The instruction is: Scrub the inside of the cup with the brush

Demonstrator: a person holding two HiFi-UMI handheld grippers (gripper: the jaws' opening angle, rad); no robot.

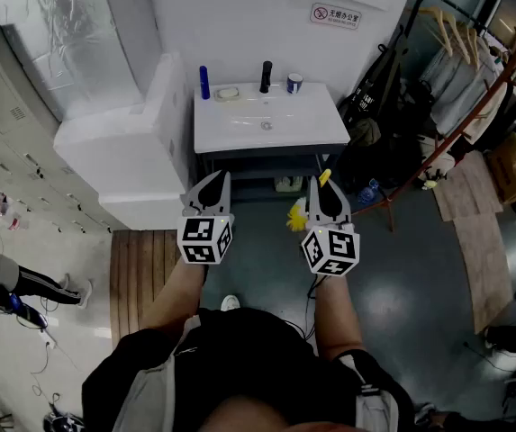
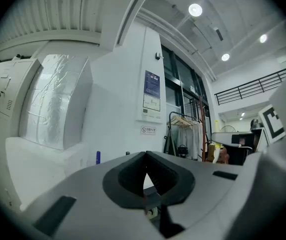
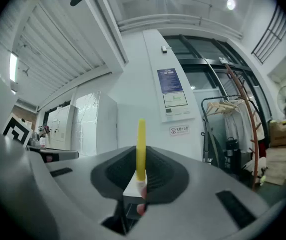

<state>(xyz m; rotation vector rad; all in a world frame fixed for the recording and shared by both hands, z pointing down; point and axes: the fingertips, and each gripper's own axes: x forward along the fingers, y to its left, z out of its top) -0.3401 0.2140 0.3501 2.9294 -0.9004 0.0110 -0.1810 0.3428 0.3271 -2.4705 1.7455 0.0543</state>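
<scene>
A person stands facing a white washbasin surface (image 1: pixel 239 138), a gripper in each hand, both held level and well short of it. The right gripper (image 1: pixel 327 196) is closed on the thin handle of a yellow plastic brush (image 3: pixel 141 144). In the right gripper view the handle stands upright between the pads, its free end pointing to 12 o'clock. In the head view a yellow tuft of bristles shows at about 8 o'clock from the jaws, so the brush's long axis seems to run roughly vertical, crosswise to the gripper. It looks light, with a stiff handle and soft bristles, and might swivel in such a narrow hold. The left gripper (image 1: pixel 214 184) has its jaws together on nothing. The small blue and white cup (image 1: pixel 294 83) sits upright, mouth upward, at the 1 o'clock corner of the surface, untouched. It is probably light and liable to slide on the smooth basin, so gripping its wall near the rim looks sensible. Its material cannot be made out.
</scene>
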